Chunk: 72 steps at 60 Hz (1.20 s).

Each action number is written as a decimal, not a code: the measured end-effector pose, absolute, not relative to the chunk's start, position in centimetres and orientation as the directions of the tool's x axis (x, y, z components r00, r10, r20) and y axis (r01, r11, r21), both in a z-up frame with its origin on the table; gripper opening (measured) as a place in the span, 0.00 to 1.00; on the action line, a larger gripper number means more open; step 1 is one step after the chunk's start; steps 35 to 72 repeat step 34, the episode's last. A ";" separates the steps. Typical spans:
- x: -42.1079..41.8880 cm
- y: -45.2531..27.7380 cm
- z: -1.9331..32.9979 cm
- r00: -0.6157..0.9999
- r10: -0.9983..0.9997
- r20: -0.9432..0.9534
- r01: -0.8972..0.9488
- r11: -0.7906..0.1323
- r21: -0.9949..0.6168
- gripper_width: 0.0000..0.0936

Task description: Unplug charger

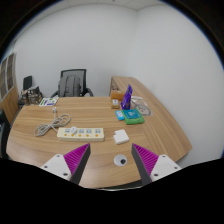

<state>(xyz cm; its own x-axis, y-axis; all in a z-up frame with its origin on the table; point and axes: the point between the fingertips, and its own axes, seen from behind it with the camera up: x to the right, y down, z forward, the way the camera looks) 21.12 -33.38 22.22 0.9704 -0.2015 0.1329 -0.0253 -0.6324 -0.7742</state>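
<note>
One gripper [109,160] is seen, its two fingers spread wide apart with nothing held between them; one purple pad [76,157] is carried on each finger's inner face. The fingers are held above the near edge of one large wooden bench [40,145].

One white power strip [80,133] is laid flat on the bench, beyond the fingers and well apart from them, roughly mid-bench toward the left. Whether a charger is plugged into it cannot be told. One coiled light-coloured cable [45,126] is laid just left of the strip, toward the bench's left edge.

One round cable grommet [121,160] is set in the bench top near its near edge, between the spread fingers. One small white block [121,136] is placed right of the strip, near mid-bench. One green flat object [130,118] is laid further back on the right side, and one purple upright object [127,97] is stood behind it. A few flat items [141,105] are seen by the right edge; their count cannot be told.

One black office chair [71,83] is stood behind the far edge of the bench. Small clutter [40,99] is seen at the far left corner, too small to be counted.
</note>
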 end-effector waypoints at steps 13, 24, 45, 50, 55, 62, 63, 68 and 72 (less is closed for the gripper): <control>17.3 -36.7 24.6 0.971 -0.197 0.135 -0.016 -0.618 -0.786 0.92; 15.6 -37.3 25.5 0.974 -0.188 0.126 -0.015 -0.611 -0.791 0.92; 15.3 -37.4 25.6 0.974 -0.182 0.132 -0.008 -0.612 -0.791 0.92; 15.3 -37.4 25.6 0.974 -0.182 0.132 -0.008 -0.612 -0.791 0.92; 15.3 -37.4 25.6 0.974 -0.182 0.132 -0.008 -0.612 -0.791 0.92; 15.3 -37.4 25.6 0.974 -0.182 0.132 -0.008 -0.612 -0.791 0.92; 15.3 -37.4 25.6 0.974 -0.182 0.132 -0.008 -0.612 -0.791 0.92; 15.3 -37.4 25.6 0.974 -0.182 0.132 -0.008 -0.612 -0.791 0.92; 15.3 -37.4 25.6 0.974 -0.182 0.132 -0.008 -0.612 -0.791 0.92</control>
